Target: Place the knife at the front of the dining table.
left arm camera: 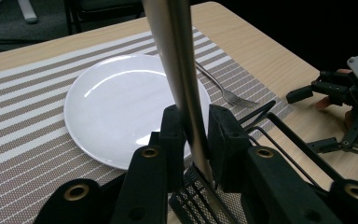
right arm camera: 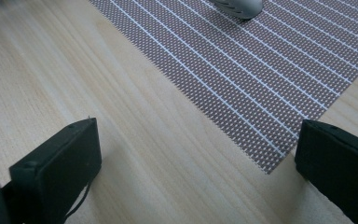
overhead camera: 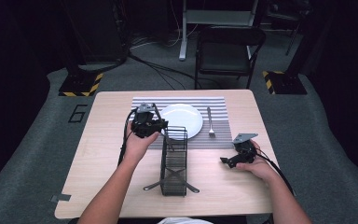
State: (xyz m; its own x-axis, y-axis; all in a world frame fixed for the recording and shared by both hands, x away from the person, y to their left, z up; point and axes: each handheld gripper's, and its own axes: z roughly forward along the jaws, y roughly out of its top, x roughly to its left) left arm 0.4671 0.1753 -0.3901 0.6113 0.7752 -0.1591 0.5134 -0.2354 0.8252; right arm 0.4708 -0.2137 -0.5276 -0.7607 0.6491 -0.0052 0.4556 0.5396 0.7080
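While gripped, utensil: long silver metal utensil handle (left arm camera: 182, 84) stands near-upright, long axis pointing to 12 o'clock, lower end inside black wire caddy (overhead camera: 173, 161).
Left gripper (left arm camera: 196, 140): clamped on handle.
Plate: round white plate (left arm camera: 121, 105), at 11 o'clock.
Right gripper (right arm camera: 196, 163): wide, holding nothing, farther off at 3 o'clock.

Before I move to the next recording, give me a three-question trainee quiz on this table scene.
1. True or false: the left gripper is shut on a metal utensil handle.
2. What lies on the striped placemat to the right of the white plate?
A spoon, B fork, C cup.
3. Fill in: the right gripper fingers are ____ above the wooden table.

Key: 1 true; 2 B, the fork; 3 open.
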